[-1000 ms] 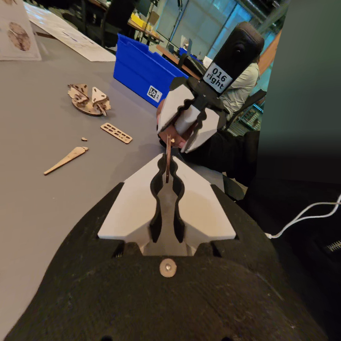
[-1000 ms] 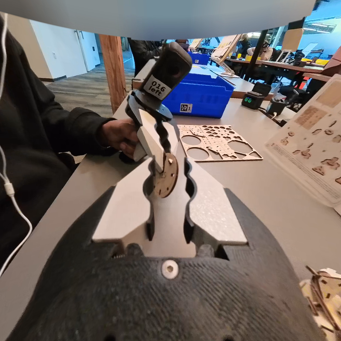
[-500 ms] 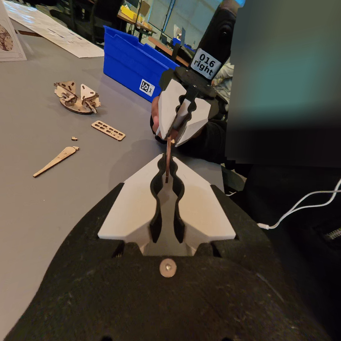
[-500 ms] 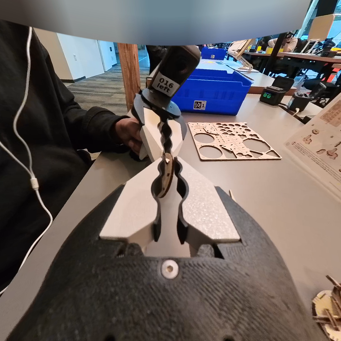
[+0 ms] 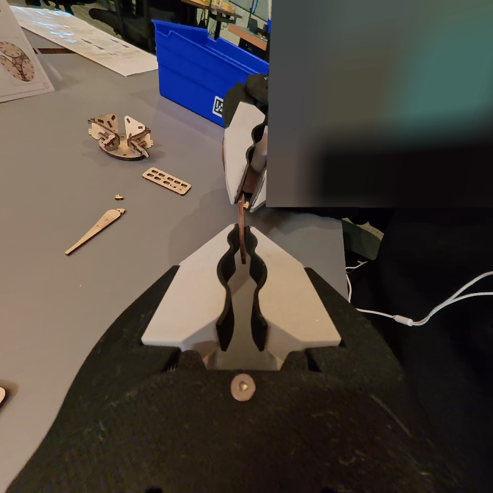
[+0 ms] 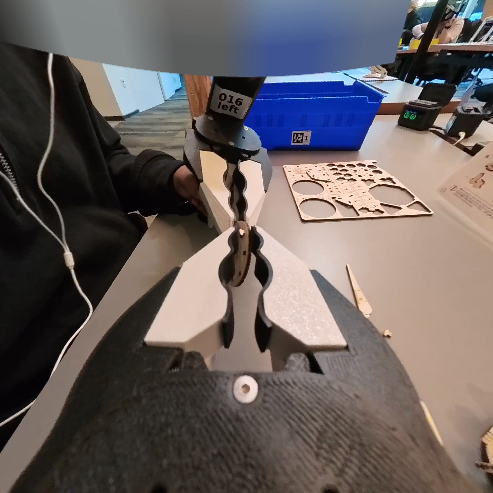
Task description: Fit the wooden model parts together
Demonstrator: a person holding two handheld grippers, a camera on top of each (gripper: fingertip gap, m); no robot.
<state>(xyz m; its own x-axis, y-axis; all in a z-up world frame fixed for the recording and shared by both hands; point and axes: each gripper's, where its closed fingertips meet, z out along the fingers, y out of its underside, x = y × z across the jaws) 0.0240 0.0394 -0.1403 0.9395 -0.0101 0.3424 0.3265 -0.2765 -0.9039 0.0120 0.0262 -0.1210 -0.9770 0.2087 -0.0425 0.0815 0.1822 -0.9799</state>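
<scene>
The left gripper [image 5: 242, 229] has its fingers pressed on a thin round wooden disc [image 5: 242, 240], which stands on edge between the black pads. A second ago the right gripper [image 6: 243, 232] had its fingers spread wide around this disc; now they are drawn in, and both grippers pinch the same disc from opposite sides, tip against tip. A small pale wooden peg [image 6: 241, 232] sticks out of the disc face near the right fingertips. So the disc is now shared by two grasps, above the edge of the grey table [image 5: 53, 293].

Farther out on the table lie a half-built wooden assembly [image 5: 121, 138], a slotted wooden strip [image 5: 166, 181] and a tapered wooden stick [image 5: 93, 232]. Behind them stands a blue bin [image 6: 314, 117], beside a punched-out wooden sheet [image 6: 354, 189].
</scene>
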